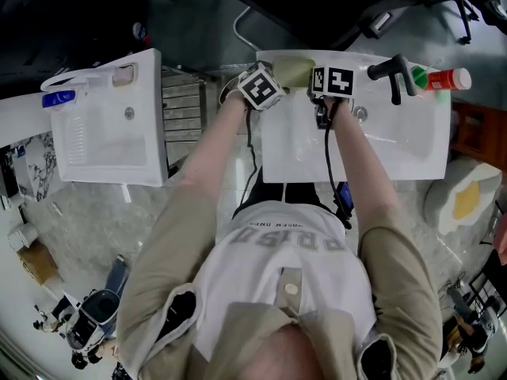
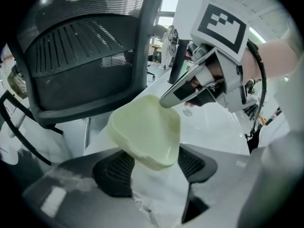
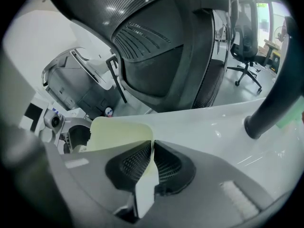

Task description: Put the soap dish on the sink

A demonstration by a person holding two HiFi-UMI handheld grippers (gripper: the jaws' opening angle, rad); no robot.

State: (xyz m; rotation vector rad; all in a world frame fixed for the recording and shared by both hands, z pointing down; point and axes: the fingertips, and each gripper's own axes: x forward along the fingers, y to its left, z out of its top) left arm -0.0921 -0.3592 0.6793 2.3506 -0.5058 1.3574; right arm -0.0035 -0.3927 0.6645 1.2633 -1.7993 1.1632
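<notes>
The pale green soap dish (image 1: 293, 71) hangs at the back rim of the white sink (image 1: 428, 149), between my two grippers. My left gripper (image 1: 269, 81) is at its left end; in the left gripper view the dish (image 2: 145, 132) sits between the two mesh pads (image 2: 114, 170), which lie against its sides. My right gripper (image 1: 321, 85) is at the dish's right end. In the right gripper view that gripper (image 3: 152, 163) is shut on the thin wall of the dish (image 3: 118, 132). The dish is tilted. Its underside is hidden.
A black faucet (image 1: 394, 74) stands just right of my right gripper, with a green and red bottle (image 1: 444, 78) beyond it. A second white sink (image 1: 103, 133) lies to the left. A black mesh office chair (image 2: 80, 56) stands close behind the sink.
</notes>
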